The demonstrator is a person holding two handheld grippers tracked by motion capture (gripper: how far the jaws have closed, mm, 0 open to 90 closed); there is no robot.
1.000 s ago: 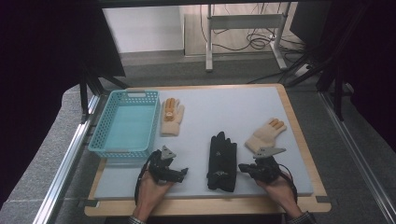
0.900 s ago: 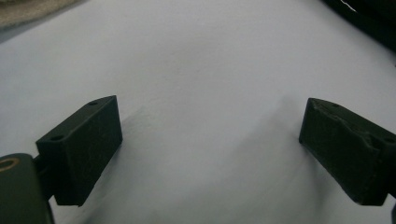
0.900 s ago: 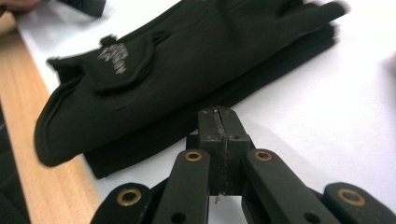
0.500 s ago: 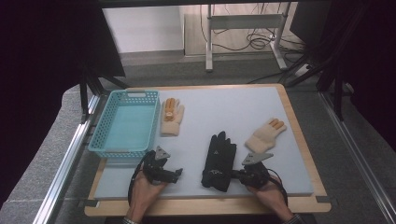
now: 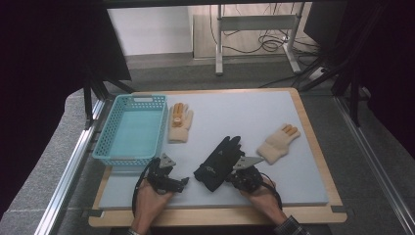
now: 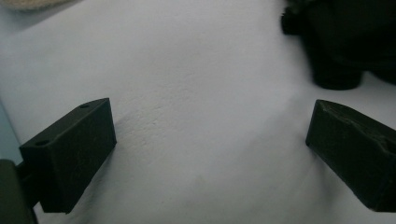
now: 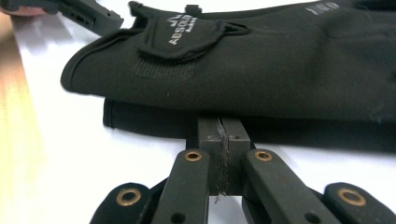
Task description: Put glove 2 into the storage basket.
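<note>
Black glove (image 5: 219,162) lies at lower centre of the high view, on the pale surface (image 5: 293,186), cuff toward the bottom edge, fingers pointing up and right. Right gripper (image 5: 234,177) sits at the glove's lower right side, tips at its edge. In the right gripper view the glove (image 7: 261,70) spans the upper frame, cuff tab with white lettering at upper left; the right gripper (image 7: 223,133) has its jaws pressed together with no gap, tips right at the glove's lower fold. Whether any fabric is pinched between them cannot be told.

Left gripper (image 5: 182,183) rests low left of the glove, just beside its cuff, not touching. In the left gripper view its jaws stand wide apart over bare surface, nothing between them (image 6: 210,140).

Two tan gloves lie apart: one (image 5: 180,122) beside the blue basket (image 5: 128,155) at upper left, the other (image 5: 278,143) right of the black glove.
</note>
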